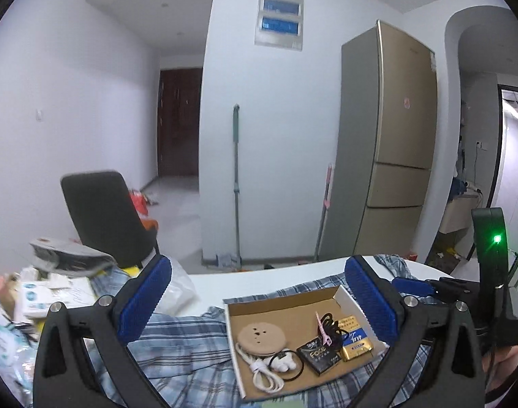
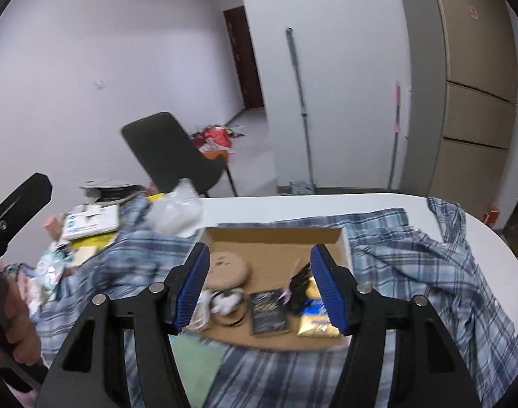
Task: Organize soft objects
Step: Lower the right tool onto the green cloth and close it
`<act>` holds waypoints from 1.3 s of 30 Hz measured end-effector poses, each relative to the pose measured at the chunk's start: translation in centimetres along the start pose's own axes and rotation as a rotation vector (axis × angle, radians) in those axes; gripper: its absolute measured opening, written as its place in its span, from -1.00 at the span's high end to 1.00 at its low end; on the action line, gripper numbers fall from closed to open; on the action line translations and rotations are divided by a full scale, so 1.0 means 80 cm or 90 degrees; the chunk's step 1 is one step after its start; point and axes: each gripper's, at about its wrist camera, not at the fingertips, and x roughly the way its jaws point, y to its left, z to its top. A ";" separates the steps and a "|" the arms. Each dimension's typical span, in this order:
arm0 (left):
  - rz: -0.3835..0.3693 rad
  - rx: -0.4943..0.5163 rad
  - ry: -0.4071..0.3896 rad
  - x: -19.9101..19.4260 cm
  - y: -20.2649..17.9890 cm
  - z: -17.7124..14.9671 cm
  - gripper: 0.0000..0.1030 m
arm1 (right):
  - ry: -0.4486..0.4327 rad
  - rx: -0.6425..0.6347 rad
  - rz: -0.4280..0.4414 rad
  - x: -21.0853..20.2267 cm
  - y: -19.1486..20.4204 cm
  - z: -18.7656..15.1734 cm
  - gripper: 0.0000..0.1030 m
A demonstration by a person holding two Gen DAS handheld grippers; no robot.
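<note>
Two tongs [image 1: 259,306] [image 2: 259,289] agape, empty; one box [image 1: 279,301]; one shirt [image 2: 429,265].

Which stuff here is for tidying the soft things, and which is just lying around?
For the job: blue plaid cloth shirt; shallow cardboard box resting on it.
Lying around: black chair; gold fridge; green-handled mop.

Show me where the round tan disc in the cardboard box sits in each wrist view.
Left wrist: the tan disc lies low and centre, in the box's near-left part.
Right wrist: the tan disc lies centre, just right of the left blue pad, partly hidden.
Shared landmark: the black packet to the disc's right.
</note>
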 end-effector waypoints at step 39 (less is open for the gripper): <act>0.038 -0.070 0.066 -0.070 0.078 -0.198 -1.00 | 0.190 0.177 0.045 0.096 0.074 -0.192 -0.55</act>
